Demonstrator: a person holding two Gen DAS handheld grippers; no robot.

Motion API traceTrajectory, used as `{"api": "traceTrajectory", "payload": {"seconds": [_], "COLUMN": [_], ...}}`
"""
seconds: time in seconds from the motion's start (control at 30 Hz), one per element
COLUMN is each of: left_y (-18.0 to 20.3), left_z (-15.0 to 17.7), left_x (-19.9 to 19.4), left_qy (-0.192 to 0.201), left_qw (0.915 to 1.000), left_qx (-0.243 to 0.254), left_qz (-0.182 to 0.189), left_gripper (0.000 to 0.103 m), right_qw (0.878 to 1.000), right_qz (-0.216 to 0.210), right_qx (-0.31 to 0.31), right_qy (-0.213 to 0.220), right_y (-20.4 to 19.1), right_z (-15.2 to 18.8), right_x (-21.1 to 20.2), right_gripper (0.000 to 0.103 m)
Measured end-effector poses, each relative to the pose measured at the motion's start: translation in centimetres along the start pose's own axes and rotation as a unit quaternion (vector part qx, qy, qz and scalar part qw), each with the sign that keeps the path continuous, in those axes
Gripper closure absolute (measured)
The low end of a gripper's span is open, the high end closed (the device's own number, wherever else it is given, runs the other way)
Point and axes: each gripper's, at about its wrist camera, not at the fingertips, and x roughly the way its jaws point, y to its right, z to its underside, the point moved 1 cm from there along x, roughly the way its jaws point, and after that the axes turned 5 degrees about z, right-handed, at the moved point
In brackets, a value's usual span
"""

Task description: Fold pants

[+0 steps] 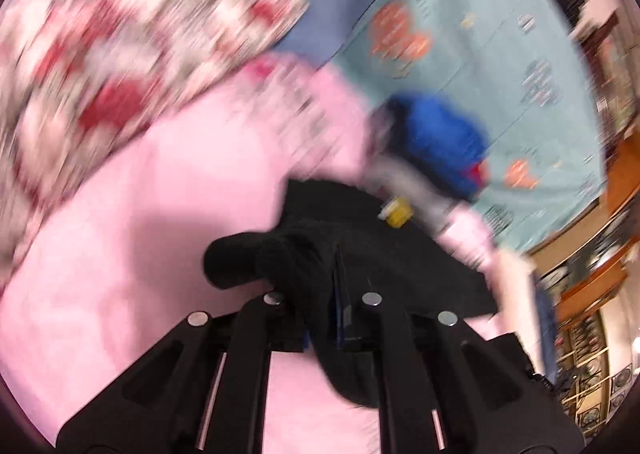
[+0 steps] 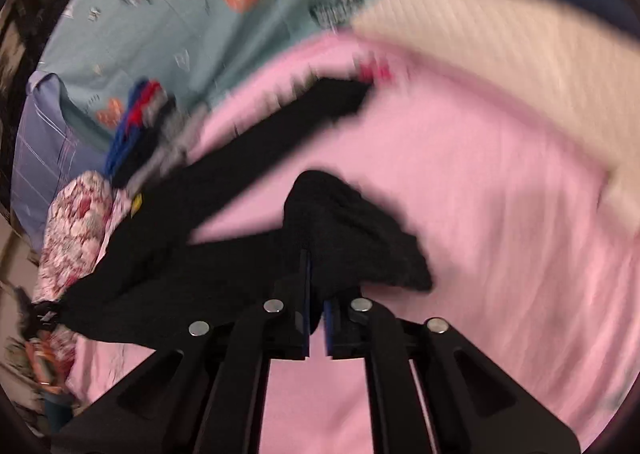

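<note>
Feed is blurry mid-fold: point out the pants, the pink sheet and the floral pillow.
pants (image 2: 256, 158): right wrist view, on the stretched leg.
pink sheet (image 2: 500, 214): right wrist view, bare patch right of the pants.
floral pillow (image 1: 120, 34): left wrist view, on its patterned face.

Black pants (image 2: 224, 182); pink sheet (image 2: 480, 214); red-white floral pillow (image 1: 100, 54).

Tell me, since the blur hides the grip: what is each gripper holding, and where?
Both hold the black pants. The left gripper and the right gripper each pinch a bunched fold of fabric; which part of the garment cannot be told.
</note>
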Motion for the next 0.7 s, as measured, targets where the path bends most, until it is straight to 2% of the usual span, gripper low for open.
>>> {"api": "traceTrajectory", "payload": {"seconds": [0.03,0.07,0.13,0.2,0.3,0.33,0.4,0.43,0.53,0.57,0.6,0.63,0.7], "left_y": [-1.3,-2.9,-5.0,-5.6,-4.7,-4.3,-4.1,-4.4,-5.2,-5.2,-5.3,-5.3,-5.2], "left_z": [0.9,2.0,3.1,3.2,2.8,2.7,2.6,2.5,2.7,2.8,2.8,2.7,2.6], "left_x": [0.5,1.2,2.2,2.1,1.8,1.7,1.6,1.5,1.7,1.8,1.8,1.9,1.7], "left_qy": [-0.017,-0.038,-0.055,-0.042,-0.032,-0.030,-0.027,-0.027,-0.030,-0.030,-0.030,-0.030,-0.028], "left_qw": [0.9998,0.9991,0.9972,0.9970,0.9981,0.9986,0.9988,0.9986,0.9979,0.9979,0.9978,0.9977,0.9979], "left_qx": [-0.005,-0.020,-0.050,-0.062,-0.051,-0.043,-0.040,-0.046,-0.058,-0.058,-0.059,-0.061,-0.059], "left_qz": [-0.006,-0.008,0.007,0.018,0.010,0.005,0.002,0.003,0.003,0.002,0.001,0.002,0.003], "left_gripper": [0.094,0.093,0.092,0.090,0.089,0.088,0.088,0.088,0.088,0.088,0.088,0.088,0.088], "right_qw": [0.998,0.992,0.978,0.972,0.970,0.969,0.959,0.951,0.948,0.952,0.957,0.966,0.975], "right_qz": [-0.026,-0.054,-0.113,-0.133,-0.124,-0.131,-0.162,-0.171,-0.169,-0.152,-0.139,-0.131,-0.122], "right_qx": [0.041,0.086,0.167,0.191,0.202,0.201,0.229,0.253,0.271,0.267,0.254,0.224,0.184], "right_qy": [-0.045,-0.072,-0.046,-0.035,-0.053,-0.057,-0.051,-0.038,-0.015,-0.007,-0.003,0.002,0.025], "right_y": [1.7,3.2,5.3,5.7,4.7,4.5,4.6,5.2,6.0,6.0,5.8,5.1,4.2], "right_z": [1.3,2.0,2.1,1.3,0.1,-0.2,-1.0,-1.4,-2.6,-2.6,-3.0,-3.6,-4.3], "right_x": [1.2,2.1,1.9,1.7,2.4,2.7,3.6,3.9,5.3,5.5,5.4,5.1,3.9], "right_gripper": [0.092,0.083,0.079,0.056,0.046,0.044,0.043,0.043,0.044,0.052,0.073,0.087,0.093]}}
